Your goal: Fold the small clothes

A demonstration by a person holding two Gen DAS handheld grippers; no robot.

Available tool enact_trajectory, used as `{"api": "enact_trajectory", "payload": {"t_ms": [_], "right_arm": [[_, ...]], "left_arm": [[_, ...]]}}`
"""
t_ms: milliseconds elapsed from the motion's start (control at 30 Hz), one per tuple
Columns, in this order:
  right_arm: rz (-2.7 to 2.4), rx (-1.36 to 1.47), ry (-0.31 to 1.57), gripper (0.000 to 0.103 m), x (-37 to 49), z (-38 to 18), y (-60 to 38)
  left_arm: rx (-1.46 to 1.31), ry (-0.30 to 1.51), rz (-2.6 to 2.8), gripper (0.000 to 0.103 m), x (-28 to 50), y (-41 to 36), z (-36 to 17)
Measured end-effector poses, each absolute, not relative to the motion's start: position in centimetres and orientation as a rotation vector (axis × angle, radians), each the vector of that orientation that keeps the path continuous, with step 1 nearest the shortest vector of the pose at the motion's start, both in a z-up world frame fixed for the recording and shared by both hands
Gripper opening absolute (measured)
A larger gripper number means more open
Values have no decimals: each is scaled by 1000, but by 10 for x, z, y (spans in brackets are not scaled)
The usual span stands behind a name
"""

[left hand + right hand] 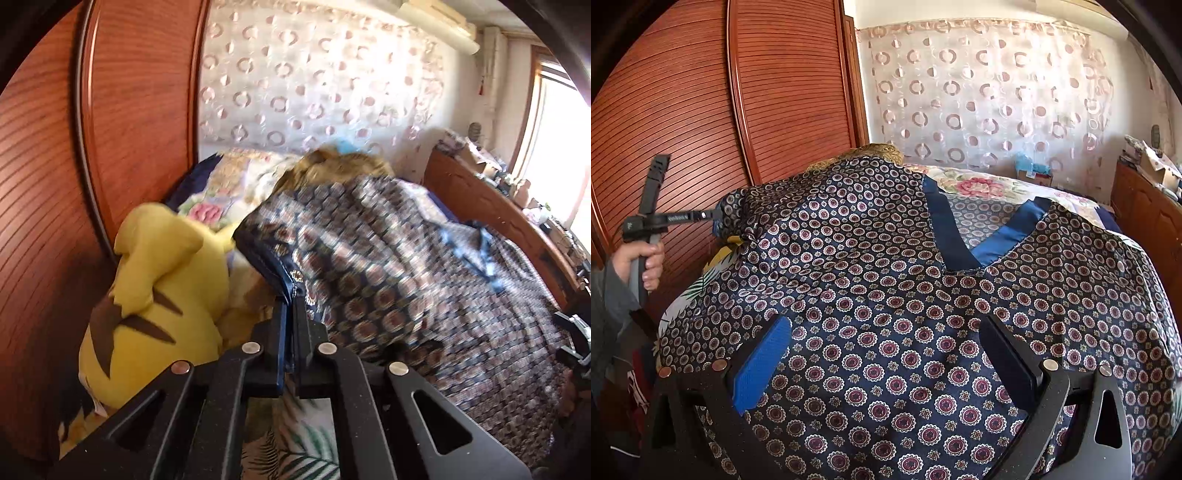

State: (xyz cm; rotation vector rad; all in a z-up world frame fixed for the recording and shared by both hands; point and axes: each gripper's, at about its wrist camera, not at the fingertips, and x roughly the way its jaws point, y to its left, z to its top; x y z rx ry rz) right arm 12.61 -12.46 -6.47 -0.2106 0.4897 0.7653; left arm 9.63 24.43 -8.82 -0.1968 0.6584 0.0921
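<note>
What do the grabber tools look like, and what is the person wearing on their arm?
Both are black plastic tools with round silver rivets and cut-out triangle holes. The right gripper has two flat fingers, one faced with a bright blue textured pad. The left gripper has narrow black fingers, and from the right wrist view it shows a grey handle and small white lettering. The person wears a grey sleeve.

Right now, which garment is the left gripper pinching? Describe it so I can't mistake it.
Start at the bed beside the slatted wooden wardrobe. Spread over it lies a navy satin top with small maroon-and-white medallions and a plain blue V-neck band. The left gripper pinches its edge; the yellow plush toy and floral bedding are unlike it.
</note>
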Motion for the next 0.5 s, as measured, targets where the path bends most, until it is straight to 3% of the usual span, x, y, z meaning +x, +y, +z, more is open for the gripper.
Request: {"api": "enact_trajectory", "payload": {"t_ms": [300, 500], "right_arm": [[744, -180, 486, 102, 130, -63, -138], [717, -160, 480, 102, 129, -60, -154]], "left_arm": [[-51, 550, -58, 3, 122, 164, -15], [44, 579, -165, 3, 165, 100, -8]]}}
